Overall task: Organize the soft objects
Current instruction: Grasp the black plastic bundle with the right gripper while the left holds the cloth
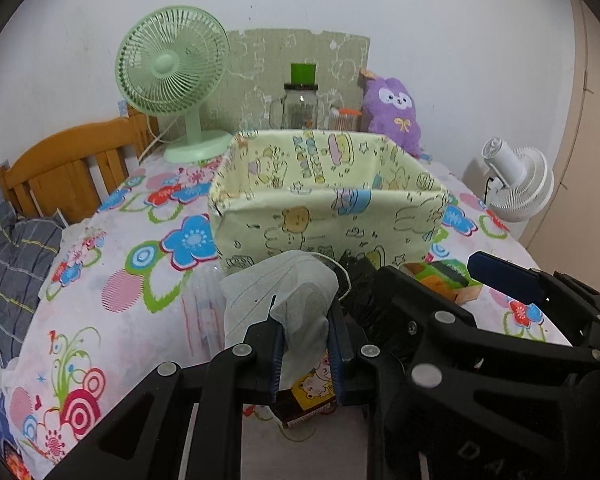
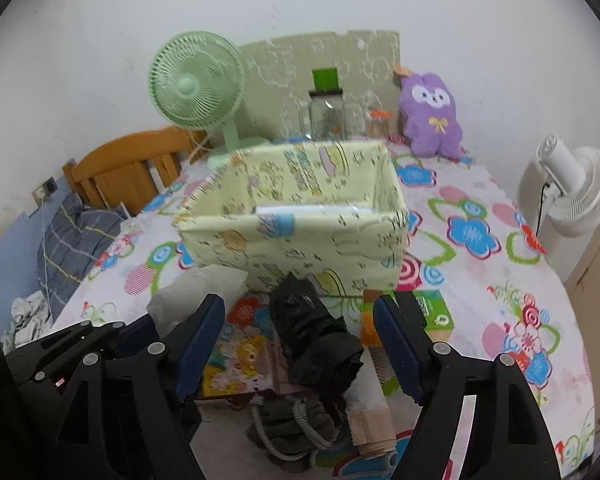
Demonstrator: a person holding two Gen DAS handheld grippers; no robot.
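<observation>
Clamped on a pale face mask, the left gripper hung near the table's near edge, its pads pressed into the crumpled cloth. Beneath the mask a small cartoon-printed box showed only in part. The right gripper stood with its jaws apart over a black crumpled soft thing, which lay between the pads without being touched; what it was could not be made out. Nearer still, a dark bundle with a rope cord was cut off by the gripper frame. Just beyond, a green and orange carton sat half hidden behind the right finger. At the middle of the flowered table stood the yellow fabric bin. Along the far edge were a green fan, a glass jar and a purple plush toy. A white fan stood off the right edge.
</observation>
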